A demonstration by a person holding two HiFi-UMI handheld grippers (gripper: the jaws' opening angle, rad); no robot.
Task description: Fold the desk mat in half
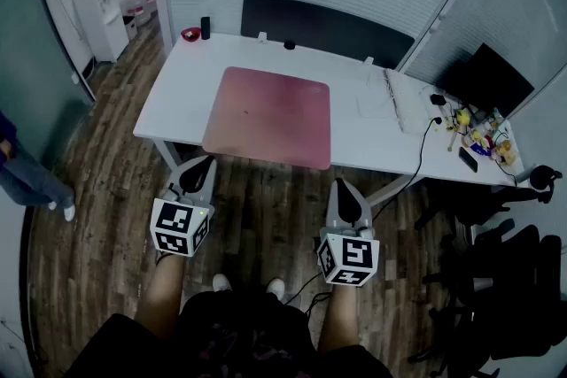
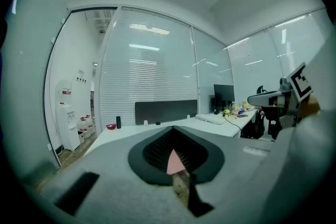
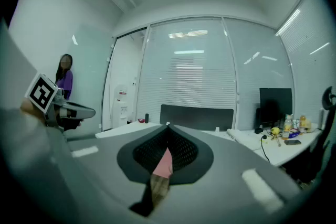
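Desk mat (image 1: 270, 115), pink, lies flat and unfolded on the white desk (image 1: 182, 84), its near edge at the desk's near edge. The left hand-held gripper (image 1: 205, 162) and right hand-held gripper (image 1: 340, 188) are both clenched on nothing. Each hangs just short of a near corner, probably lined up to pinch the corners and carry them to the far edge. Nothing rests on the mat. A white keyboard (image 1: 394, 97) lies to its right, apart, with a cable (image 1: 423, 146) and a monitor (image 1: 487, 80) farther right.
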